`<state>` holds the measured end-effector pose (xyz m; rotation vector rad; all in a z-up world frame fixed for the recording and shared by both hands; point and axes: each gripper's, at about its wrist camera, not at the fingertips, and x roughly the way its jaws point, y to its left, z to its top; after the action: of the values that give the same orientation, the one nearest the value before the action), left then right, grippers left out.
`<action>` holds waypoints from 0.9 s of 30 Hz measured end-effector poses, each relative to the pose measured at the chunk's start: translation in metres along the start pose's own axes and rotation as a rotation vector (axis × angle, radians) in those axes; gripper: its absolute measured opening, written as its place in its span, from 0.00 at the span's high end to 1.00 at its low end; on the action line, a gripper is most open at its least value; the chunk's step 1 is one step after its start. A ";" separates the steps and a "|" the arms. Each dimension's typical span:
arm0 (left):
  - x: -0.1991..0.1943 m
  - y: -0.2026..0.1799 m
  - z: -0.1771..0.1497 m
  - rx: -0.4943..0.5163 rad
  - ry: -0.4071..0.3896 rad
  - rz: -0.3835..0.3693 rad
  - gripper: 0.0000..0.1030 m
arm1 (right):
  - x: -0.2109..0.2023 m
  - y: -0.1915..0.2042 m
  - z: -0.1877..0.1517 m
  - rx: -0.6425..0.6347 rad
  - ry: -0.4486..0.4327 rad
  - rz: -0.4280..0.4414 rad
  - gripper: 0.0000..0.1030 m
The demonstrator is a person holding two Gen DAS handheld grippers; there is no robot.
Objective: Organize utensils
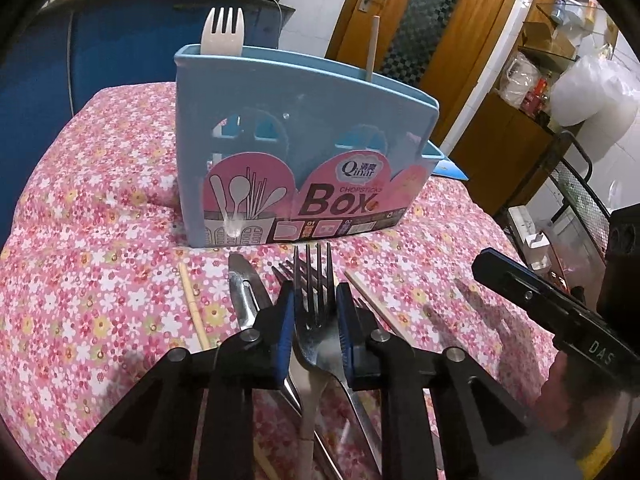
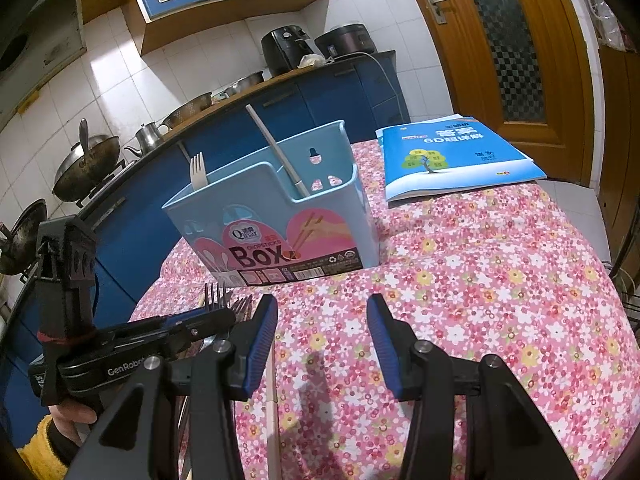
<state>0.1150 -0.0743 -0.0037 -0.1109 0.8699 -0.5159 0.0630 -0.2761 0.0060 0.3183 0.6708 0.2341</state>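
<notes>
A light blue chopstick box [image 1: 304,140] stands on the floral tablecloth [image 1: 100,240], also in the right wrist view [image 2: 276,216]. It holds a white plastic fork [image 1: 222,32] and one chopstick [image 1: 373,48]. My left gripper [image 1: 314,312] is shut on a metal fork [image 1: 314,280], tines pointing at the box, just above the table. Under it lie a knife [image 1: 244,292], another fork [image 1: 282,272] and loose chopsticks [image 1: 194,308]. My right gripper [image 2: 322,336] is open and empty over the cloth, right of the left gripper [image 2: 216,316].
A blue booklet [image 2: 452,156] lies at the far right of the table. A blue kitchen counter [image 2: 280,100] with pots stands behind the table. A wooden door [image 2: 512,40] is at the back right. A wire chair [image 1: 576,184] stands right of the table.
</notes>
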 end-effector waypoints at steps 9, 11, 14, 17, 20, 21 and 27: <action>-0.025 0.009 -0.010 -0.026 -0.047 0.024 1.00 | -0.003 0.010 -0.003 -0.038 0.020 0.003 0.52; -0.029 0.011 -0.011 -0.027 -0.051 0.022 1.00 | -0.003 0.013 -0.004 -0.044 0.025 0.004 0.52; -0.032 0.013 -0.013 -0.037 -0.049 0.016 1.00 | -0.004 0.019 -0.005 -0.060 0.032 0.005 0.52; -0.033 0.014 -0.014 -0.041 -0.038 0.006 1.00 | -0.007 0.025 -0.007 -0.075 0.035 0.003 0.52; -0.032 0.012 -0.016 -0.043 -0.025 0.006 1.00 | -0.009 0.029 -0.008 -0.084 0.037 -0.004 0.52; -0.031 0.010 -0.017 -0.041 -0.023 0.010 1.00 | -0.009 0.030 -0.009 -0.084 0.038 -0.005 0.52; -0.028 0.004 -0.022 -0.029 -0.026 0.025 1.00 | -0.012 0.032 -0.012 -0.089 0.048 -0.009 0.52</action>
<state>0.0854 -0.0555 0.0008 -0.1333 0.8524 -0.4776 0.0428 -0.2475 0.0162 0.2246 0.7064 0.2632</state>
